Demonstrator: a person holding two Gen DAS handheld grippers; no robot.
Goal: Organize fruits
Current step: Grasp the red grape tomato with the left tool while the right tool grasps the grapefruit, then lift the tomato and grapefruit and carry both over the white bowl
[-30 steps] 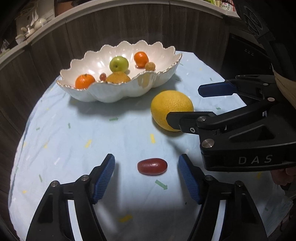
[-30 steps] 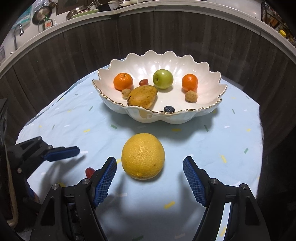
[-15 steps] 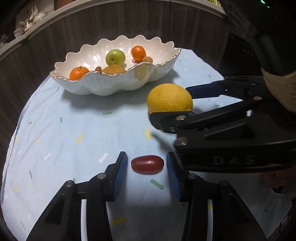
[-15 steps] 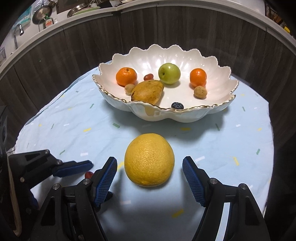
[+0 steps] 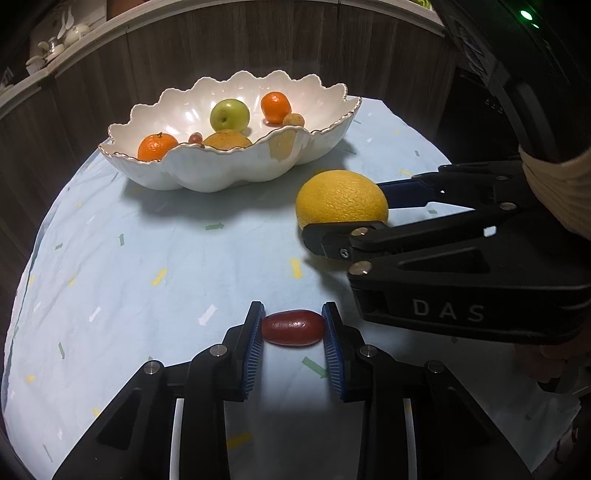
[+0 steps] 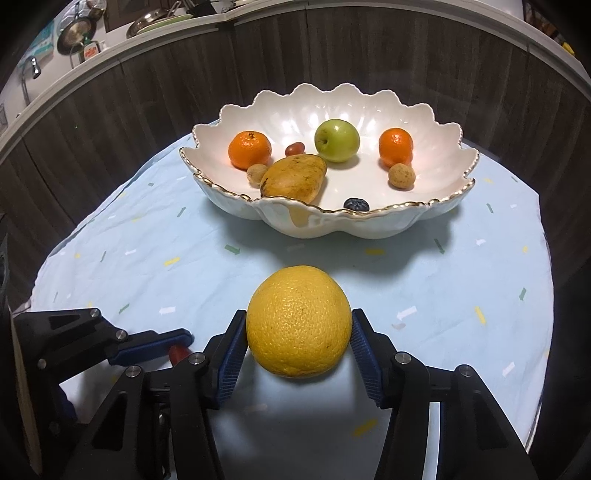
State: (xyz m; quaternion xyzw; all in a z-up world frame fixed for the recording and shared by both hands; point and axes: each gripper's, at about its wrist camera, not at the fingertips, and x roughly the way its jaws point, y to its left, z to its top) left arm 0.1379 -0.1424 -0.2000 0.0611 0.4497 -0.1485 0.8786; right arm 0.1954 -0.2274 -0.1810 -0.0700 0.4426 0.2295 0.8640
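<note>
My left gripper (image 5: pixel 293 328) is shut on a small dark red oblong fruit (image 5: pixel 293 328) lying on the light blue tablecloth. My right gripper (image 6: pixel 298 339) is shut on a large yellow orange (image 6: pixel 298 326), its blue pads pressing both sides. The orange also shows in the left wrist view (image 5: pixel 341 203) with the right gripper (image 5: pixel 369 225) around it. A white scalloped bowl (image 6: pixel 369 221) stands beyond, holding two tangerines, a green apple (image 6: pixel 337 140), a mango (image 6: pixel 293 180), and several small fruits. The left gripper appears in the right wrist view (image 6: pixel 177 343), the red fruit mostly hidden.
The round table is covered by a light blue cloth (image 5: pixel 147 266) with confetti marks. Dark wood panelling curves behind the table. A shelf with kitchenware (image 6: pixel 81 33) runs above it. The bowl also shows in the left wrist view (image 5: pixel 221 173).
Both grippers closed from open: the left onto the red fruit, the right onto the yellow orange. Both also moved forward toward the bowl.
</note>
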